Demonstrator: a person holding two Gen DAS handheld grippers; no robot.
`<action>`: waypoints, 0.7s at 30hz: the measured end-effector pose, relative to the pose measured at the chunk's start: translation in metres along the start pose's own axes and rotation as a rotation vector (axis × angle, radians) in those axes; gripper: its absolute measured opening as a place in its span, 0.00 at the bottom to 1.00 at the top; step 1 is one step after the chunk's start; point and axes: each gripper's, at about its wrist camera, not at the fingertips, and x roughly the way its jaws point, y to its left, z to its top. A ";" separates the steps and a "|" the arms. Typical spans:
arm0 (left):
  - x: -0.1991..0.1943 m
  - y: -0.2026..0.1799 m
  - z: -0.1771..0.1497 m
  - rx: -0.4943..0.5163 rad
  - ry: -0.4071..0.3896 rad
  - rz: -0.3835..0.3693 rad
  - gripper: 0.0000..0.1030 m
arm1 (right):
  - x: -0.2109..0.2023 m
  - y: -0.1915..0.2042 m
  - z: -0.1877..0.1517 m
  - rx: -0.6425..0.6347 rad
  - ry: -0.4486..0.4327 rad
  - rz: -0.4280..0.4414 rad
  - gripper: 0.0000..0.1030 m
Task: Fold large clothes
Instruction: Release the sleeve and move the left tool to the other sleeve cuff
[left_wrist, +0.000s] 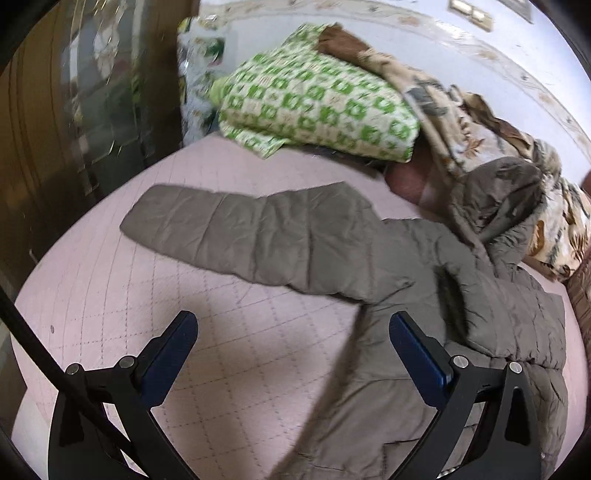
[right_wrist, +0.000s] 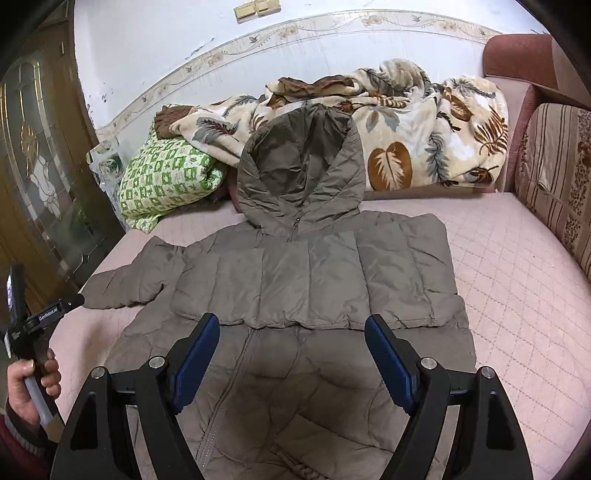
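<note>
below both open fingers lies the jacket.

Jacket: hem cut off by the lower edge in both views. Beside it, the left hand is cropped at the frame edge. Left wrist view motion-blurred throughout.
</note>
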 end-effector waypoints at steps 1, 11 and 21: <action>0.003 0.005 0.001 -0.008 0.014 0.006 1.00 | 0.001 0.000 0.000 -0.002 0.002 0.000 0.82; 0.017 0.069 0.014 -0.138 0.033 0.051 1.00 | 0.009 0.001 -0.001 -0.023 0.021 0.003 0.82; 0.043 0.097 0.032 -0.116 0.045 0.117 1.00 | 0.022 0.006 -0.003 -0.055 0.048 -0.003 0.82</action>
